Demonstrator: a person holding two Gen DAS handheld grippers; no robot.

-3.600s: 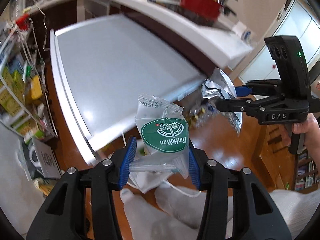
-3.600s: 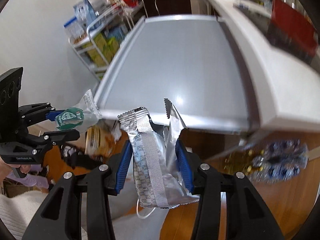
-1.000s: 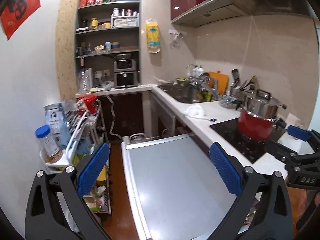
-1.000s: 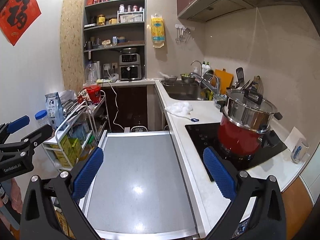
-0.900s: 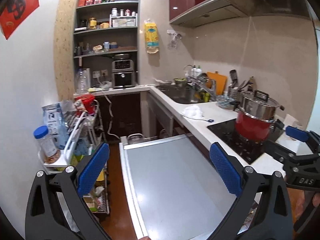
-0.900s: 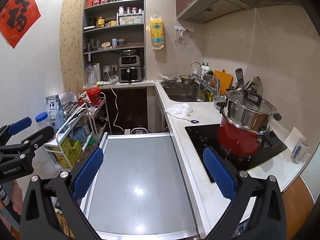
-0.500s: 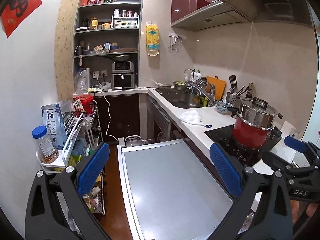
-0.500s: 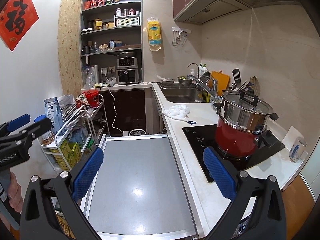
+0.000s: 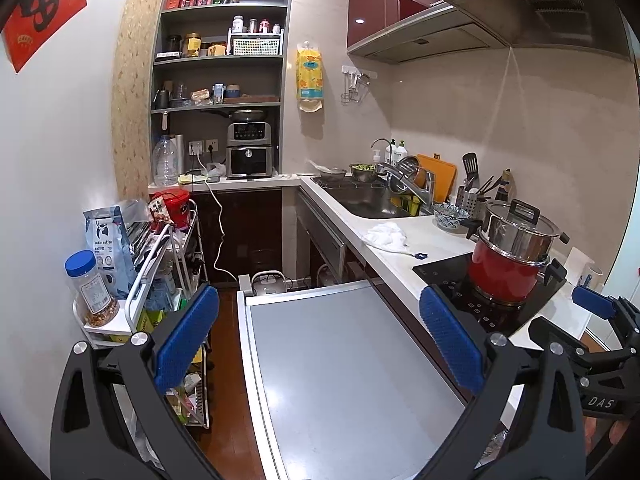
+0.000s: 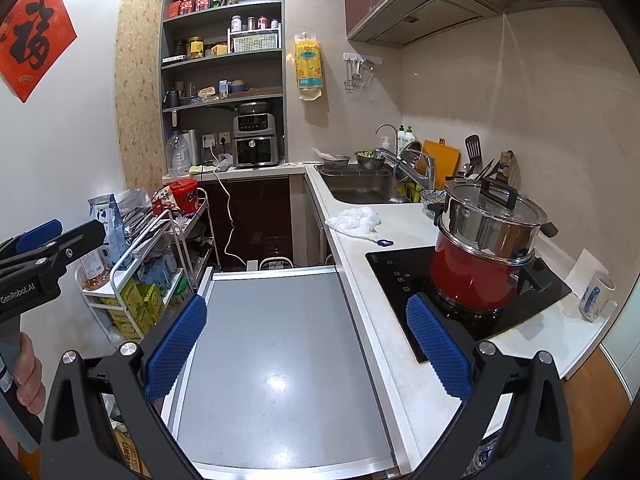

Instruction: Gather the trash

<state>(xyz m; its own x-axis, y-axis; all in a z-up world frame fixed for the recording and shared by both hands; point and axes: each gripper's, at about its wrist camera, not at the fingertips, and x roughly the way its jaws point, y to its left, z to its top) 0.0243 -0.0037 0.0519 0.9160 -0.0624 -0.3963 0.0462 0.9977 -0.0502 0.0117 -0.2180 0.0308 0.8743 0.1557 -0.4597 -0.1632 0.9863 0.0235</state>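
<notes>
Left wrist view shows your left gripper (image 9: pixel 318 340) spread wide with nothing between its blue pads, aimed over a bare grey table (image 9: pixel 344 376) at the centre of the frame. Seconds ago those pads pinched a clear snack wrapper with a green label; that wrapper is gone from view now. Your right gripper (image 10: pixel 306 338) has changed the same way: it held a crumpled silver foil packet, and it now gapes empty over the same table. Neither piece of trash appears in either current view, so where they ended up cannot be told. Both cameras have also lifted from the floor to face the kitchen, with a red pot (image 10: pixel 474 276) at right of the frame and a white cloth (image 10: pixel 354 220) on the counter (image 10: pixel 404 228) above centre. Likely both pieces were dropped off and this round is finished.
</notes>
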